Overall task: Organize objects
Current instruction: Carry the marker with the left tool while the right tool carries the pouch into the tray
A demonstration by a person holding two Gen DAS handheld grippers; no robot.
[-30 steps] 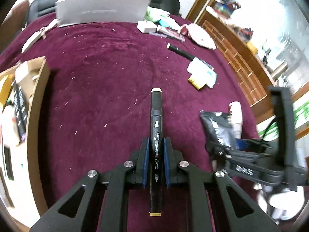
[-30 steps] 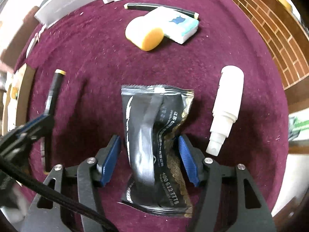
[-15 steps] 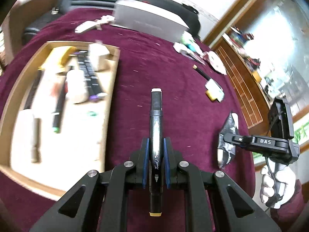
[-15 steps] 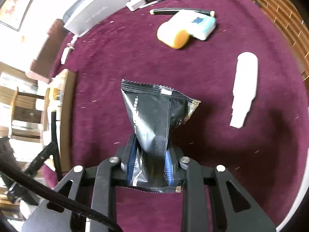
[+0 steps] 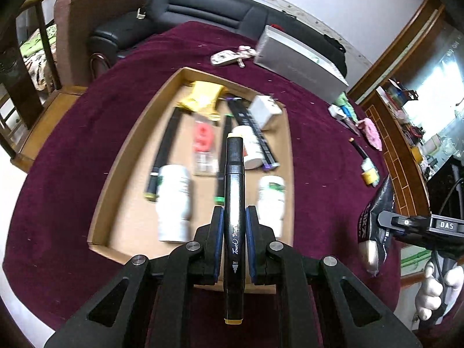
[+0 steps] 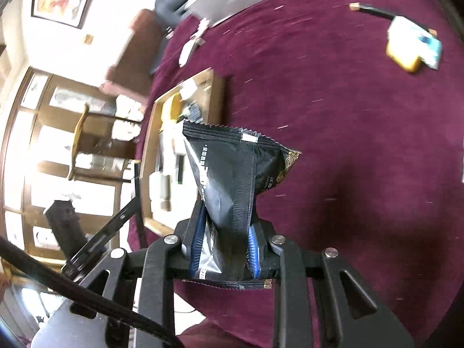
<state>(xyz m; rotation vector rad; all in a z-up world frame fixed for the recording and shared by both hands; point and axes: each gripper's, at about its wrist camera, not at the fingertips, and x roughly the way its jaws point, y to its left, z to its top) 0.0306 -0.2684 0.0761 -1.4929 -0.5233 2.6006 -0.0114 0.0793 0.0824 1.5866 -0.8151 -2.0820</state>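
Note:
My left gripper (image 5: 234,217) is shut on a black marker with yellow end caps (image 5: 234,179), held above the near end of an open cardboard tray (image 5: 116,168). The tray holds white bottles (image 5: 173,200), several markers, a yellow packet (image 5: 203,98) and a white plug (image 5: 265,110). My right gripper (image 6: 226,217) is shut on a black foil packet (image 6: 229,168), lifted off the maroon tablecloth to the right of the tray (image 6: 216,92). The left wrist view shows the same packet (image 5: 377,203) at the far right, and a white-gloved hand (image 5: 435,290) on that gripper.
A grey box (image 5: 298,61) lies beyond the tray with a small white item (image 5: 224,58) beside it. A yellow sponge on a blue-white pack (image 6: 411,49) and a black pen (image 6: 374,8) lie at the far right. A chair (image 5: 87,14) and a black sofa stand behind the round table.
My left gripper carried the marker leftward until it hung over the tray. My right gripper shut on the black packet, lifted it off the cloth and swung toward the tray.

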